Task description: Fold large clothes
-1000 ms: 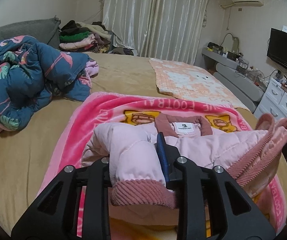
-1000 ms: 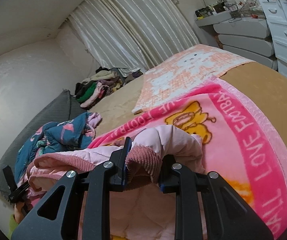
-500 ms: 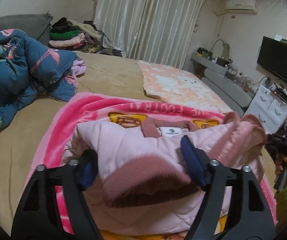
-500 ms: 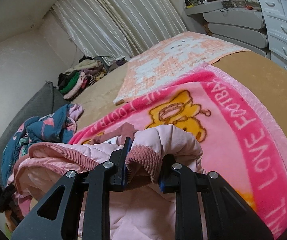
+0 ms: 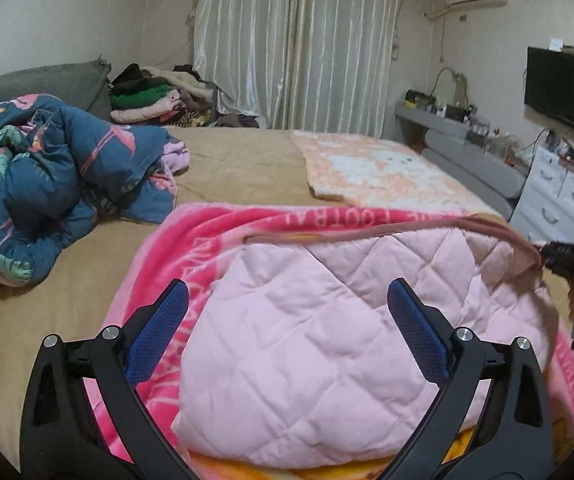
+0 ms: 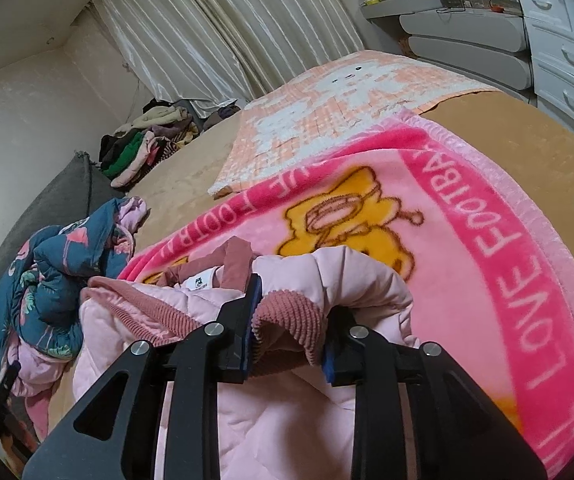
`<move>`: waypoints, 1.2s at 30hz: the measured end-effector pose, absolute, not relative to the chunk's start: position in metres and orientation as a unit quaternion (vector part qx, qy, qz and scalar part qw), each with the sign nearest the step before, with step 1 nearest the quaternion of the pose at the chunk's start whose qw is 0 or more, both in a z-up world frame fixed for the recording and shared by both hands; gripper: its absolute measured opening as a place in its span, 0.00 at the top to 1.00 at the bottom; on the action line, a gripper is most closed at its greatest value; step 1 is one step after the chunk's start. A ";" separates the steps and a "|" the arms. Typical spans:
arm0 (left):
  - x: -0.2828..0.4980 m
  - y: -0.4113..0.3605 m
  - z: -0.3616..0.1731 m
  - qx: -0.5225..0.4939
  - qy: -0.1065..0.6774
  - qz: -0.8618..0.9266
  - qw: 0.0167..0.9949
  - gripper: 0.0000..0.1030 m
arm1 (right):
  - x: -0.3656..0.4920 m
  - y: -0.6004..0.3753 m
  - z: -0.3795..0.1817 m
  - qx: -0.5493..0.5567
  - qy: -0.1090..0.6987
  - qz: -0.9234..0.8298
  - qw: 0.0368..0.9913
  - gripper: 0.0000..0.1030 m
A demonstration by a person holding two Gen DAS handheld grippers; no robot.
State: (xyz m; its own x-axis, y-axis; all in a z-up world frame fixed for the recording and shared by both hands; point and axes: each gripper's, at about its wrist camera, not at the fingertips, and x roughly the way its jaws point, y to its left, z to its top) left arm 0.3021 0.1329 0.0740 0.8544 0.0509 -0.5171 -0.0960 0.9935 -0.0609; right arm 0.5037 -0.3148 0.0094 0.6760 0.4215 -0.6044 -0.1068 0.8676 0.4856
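a pink quilted jacket (image 5: pixel 307 344) is spread over a pink cartoon blanket (image 6: pixel 487 248) on the bed (image 5: pixel 227 168), its quilted panel lying between and just ahead of the left gripper (image 5: pixel 287 320), whose blue-padded jaws are held wide apart and grip nothing; the fabric is seen in the gap, but contact with the pads cannot be told. the ribbed corduroy cuff (image 6: pixel 287 320) of the jacket is clamped between the jaws of the right gripper (image 6: pixel 291 328), with the puffy sleeve bulging over them. in the left wrist view the right gripper (image 5: pixel 567 260) is seen at the jacket's far corner, where the hem is lifted. a blue flamingo quilt (image 5: pixel 47 184) is crumpled well apart at the left, and a peach blanket (image 5: pixel 375 168) is laid beyond
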 end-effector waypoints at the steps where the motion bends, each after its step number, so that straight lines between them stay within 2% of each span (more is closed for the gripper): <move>1: 0.303 0.134 0.071 -0.042 0.271 0.041 0.961 0.09 | 0.505 -0.315 0.009 0.215 0.376 0.148 0.889 0.74; 6: 0.305 0.143 0.048 -0.041 0.296 0.058 0.953 0.09 | 0.510 -0.324 0.008 0.260 0.387 0.164 0.869 0.65; 7: 0.304 0.144 0.045 -0.042 0.298 0.059 0.952 0.09 | 0.510 -0.327 0.008 0.269 0.388 0.167 0.865 0.60; 8: 0.303 0.144 0.041 -0.044 0.301 0.061 0.951 0.09 | 0.509 -0.330 0.010 0.283 0.387 0.177 0.859 0.45; 9: 0.303 0.145 0.039 -0.046 0.303 0.062 0.950 0.09 | 0.507 -0.331 0.012 0.292 0.384 0.188 0.856 0.36; 10: 0.303 0.145 0.037 -0.047 0.305 0.062 0.949 0.09 | 0.504 -0.332 0.015 0.295 0.377 0.191 0.857 0.20; 11: 0.303 0.146 0.035 -0.048 0.306 0.063 0.949 0.09 | 0.499 -0.332 0.022 0.288 0.367 0.184 0.865 0.18; 13: 0.304 0.146 0.032 -0.047 0.309 0.064 0.948 0.09 | 0.493 -0.332 0.032 0.267 0.355 0.185 0.877 0.18; 16: 0.305 0.145 0.029 -0.045 0.314 0.065 0.946 0.09 | 0.478 -0.332 0.040 0.239 0.344 0.184 0.889 0.09; 19: 0.305 0.145 0.023 -0.044 0.321 0.069 0.944 0.09 | 0.460 -0.331 0.039 0.191 0.330 0.168 0.909 0.06; 26: 0.307 0.158 -0.004 -0.049 0.348 0.080 0.933 0.09 | 0.418 -0.326 -0.003 0.083 0.340 0.125 0.929 0.05; 34: 0.306 0.193 -0.054 -0.133 0.386 0.047 0.912 0.09 | 0.391 -0.327 -0.051 0.025 0.365 0.119 0.923 0.04; 36: 0.308 0.195 -0.063 -0.153 0.389 0.041 0.908 0.10 | 0.394 -0.325 -0.063 0.026 0.375 0.125 0.918 0.07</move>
